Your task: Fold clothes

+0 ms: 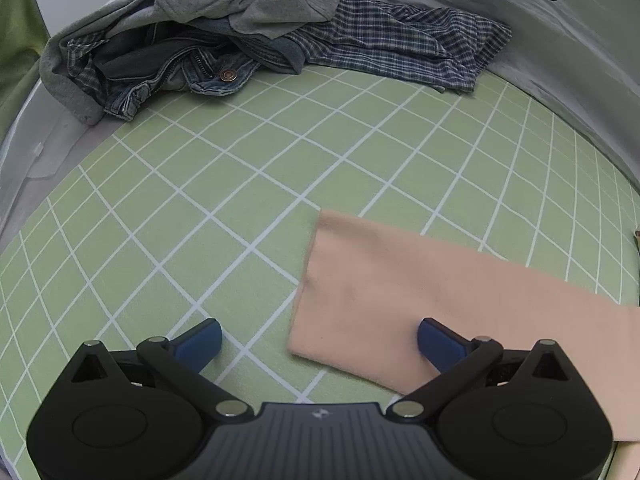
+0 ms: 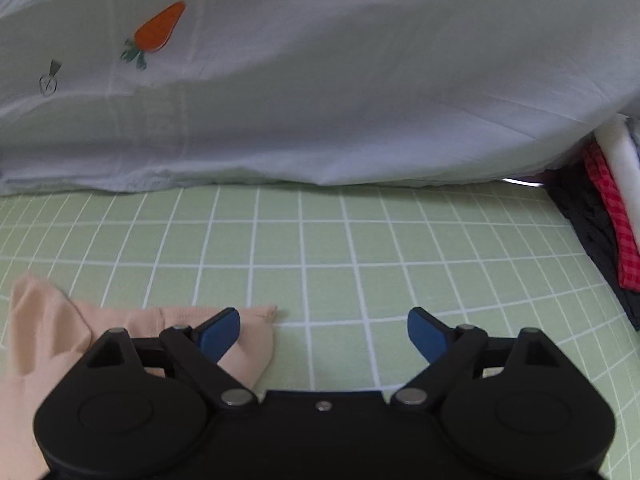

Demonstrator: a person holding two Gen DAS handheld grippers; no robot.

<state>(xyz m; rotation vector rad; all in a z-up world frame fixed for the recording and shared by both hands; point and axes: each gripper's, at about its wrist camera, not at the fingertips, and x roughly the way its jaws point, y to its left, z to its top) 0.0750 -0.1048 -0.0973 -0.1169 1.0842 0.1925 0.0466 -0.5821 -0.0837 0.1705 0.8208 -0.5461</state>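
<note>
Garment, peach, lies flat on the mat. Left view: left claw released, straddling its near corner; long axis runs rightward from there; pile lies beyond. Right view: right claw released, garment tip pointing toward its gap. Judgement: pinch corners squarely, keep edges aligned.

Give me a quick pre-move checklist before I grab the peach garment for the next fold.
1. Left gripper jaws open, empty: ok.
2. Right gripper jaws open, empty: ok.
3. Peach garment lying flat on the green grid mat: ok in left view; the end in the right view is bunched: not ok.
4. Unfolded pile apart from the garment: ok.
5. White carrot-print cloth apart from the garment: ok.
6. Garment's full outline: cannot tell.
</note>
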